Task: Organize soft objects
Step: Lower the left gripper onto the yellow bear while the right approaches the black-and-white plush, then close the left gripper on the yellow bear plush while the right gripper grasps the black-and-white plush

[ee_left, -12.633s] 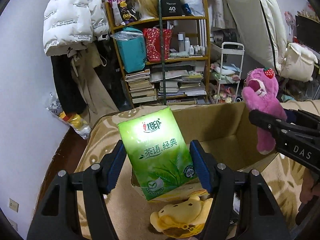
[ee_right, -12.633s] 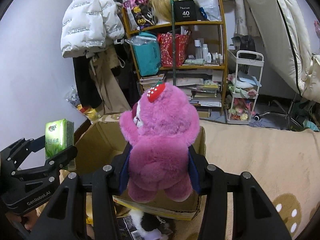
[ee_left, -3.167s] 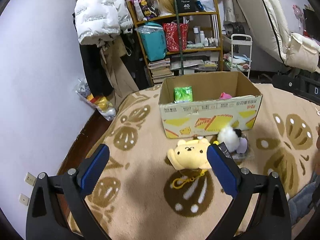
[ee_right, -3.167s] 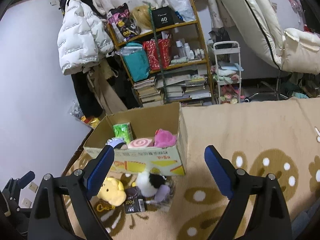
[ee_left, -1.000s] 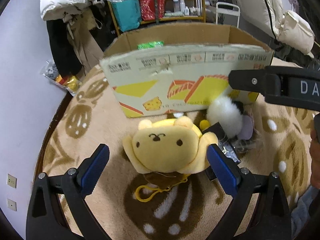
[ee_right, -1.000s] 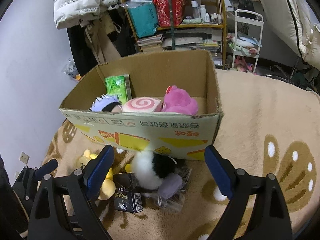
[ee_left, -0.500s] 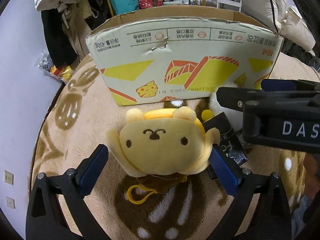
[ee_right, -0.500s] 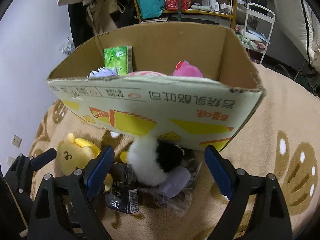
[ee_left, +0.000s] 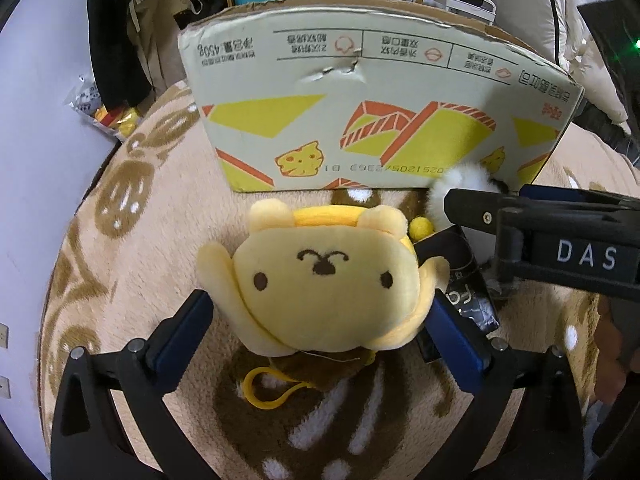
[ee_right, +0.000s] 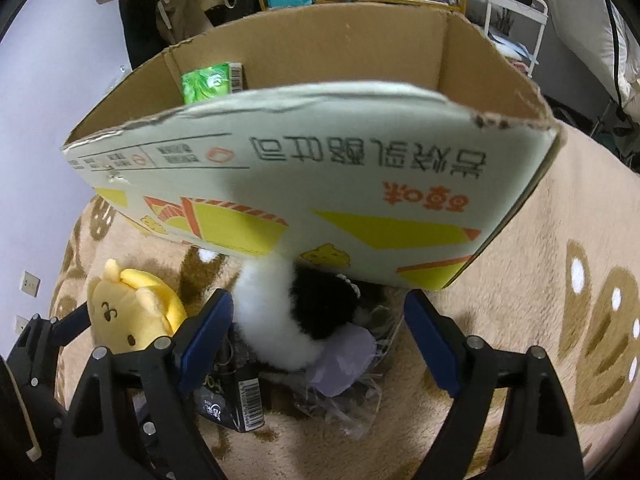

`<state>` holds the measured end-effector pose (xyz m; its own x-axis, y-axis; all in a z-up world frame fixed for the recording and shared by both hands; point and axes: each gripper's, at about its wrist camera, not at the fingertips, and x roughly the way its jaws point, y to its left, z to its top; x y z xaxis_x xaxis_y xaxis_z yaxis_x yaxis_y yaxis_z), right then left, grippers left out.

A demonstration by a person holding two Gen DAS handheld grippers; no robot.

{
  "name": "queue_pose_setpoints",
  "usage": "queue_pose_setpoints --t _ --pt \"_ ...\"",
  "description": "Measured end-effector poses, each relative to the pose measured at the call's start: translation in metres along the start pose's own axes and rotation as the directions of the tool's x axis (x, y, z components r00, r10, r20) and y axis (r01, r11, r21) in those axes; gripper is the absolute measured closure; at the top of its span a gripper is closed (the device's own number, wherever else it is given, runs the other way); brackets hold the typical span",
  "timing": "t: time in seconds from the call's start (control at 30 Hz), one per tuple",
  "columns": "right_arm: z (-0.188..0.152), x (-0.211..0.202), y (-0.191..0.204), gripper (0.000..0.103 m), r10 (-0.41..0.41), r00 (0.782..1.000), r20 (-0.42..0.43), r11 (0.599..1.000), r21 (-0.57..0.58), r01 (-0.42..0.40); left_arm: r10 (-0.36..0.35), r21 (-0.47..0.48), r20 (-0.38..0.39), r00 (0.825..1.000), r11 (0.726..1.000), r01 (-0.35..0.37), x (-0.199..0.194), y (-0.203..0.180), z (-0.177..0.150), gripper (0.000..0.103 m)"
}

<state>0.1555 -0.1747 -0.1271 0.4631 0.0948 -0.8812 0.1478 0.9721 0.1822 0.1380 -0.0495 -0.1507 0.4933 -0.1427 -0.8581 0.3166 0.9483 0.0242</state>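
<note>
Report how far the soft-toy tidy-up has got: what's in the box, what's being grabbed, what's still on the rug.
Done: a green tissue pack stands inside the cardboard box; the rest of its contents are hidden.
In hand: nothing gripped yet. The left gripper straddles the yellow bear plush. The right gripper, its jaws closing, straddles the black-and-white fluffy toy.
Left: both toys, the purple piece and a black packet on the rug.

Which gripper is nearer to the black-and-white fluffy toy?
Right. The right gripper straddles the black-and-white fluffy toy; the left gripper straddles the yellow bear plush beside it.
</note>
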Motion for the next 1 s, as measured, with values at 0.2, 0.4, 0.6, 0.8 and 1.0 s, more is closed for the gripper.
queue_pose_setpoints --t 0.2,0.4,0.6,0.8,1.0 --pt "0.001 0.003 -0.007 0.015 -0.005 1.000 -0.012 1.000 0.017 0.005 -0.039 -0.047 -0.018 0.999 0.998 0.038 0.005 0.005 0.000 0.000" --pt "0.004 0.008 -0.006 0.020 -0.026 0.999 -0.027 1.000 0.005 0.026 -0.052 -0.059 -0.022 0.998 0.997 0.051 0.008 0.008 0.000 0.000" --pt "0.007 0.018 -0.002 0.020 -0.031 0.999 -0.031 0.999 0.007 0.031 -0.051 -0.065 -0.027 0.998 0.997 0.050 0.010 0.010 0.002 0.002" --pt "0.006 0.023 0.002 0.025 -0.039 0.999 -0.031 0.999 0.001 0.039 -0.079 -0.050 -0.031 0.996 0.996 0.077 0.007 0.002 0.002 0.015" --pt "0.004 0.026 0.003 0.031 -0.053 0.998 -0.038 0.998 -0.020 0.052 -0.092 -0.069 -0.042 0.995 0.994 0.089 0.006 0.004 0.004 0.020"
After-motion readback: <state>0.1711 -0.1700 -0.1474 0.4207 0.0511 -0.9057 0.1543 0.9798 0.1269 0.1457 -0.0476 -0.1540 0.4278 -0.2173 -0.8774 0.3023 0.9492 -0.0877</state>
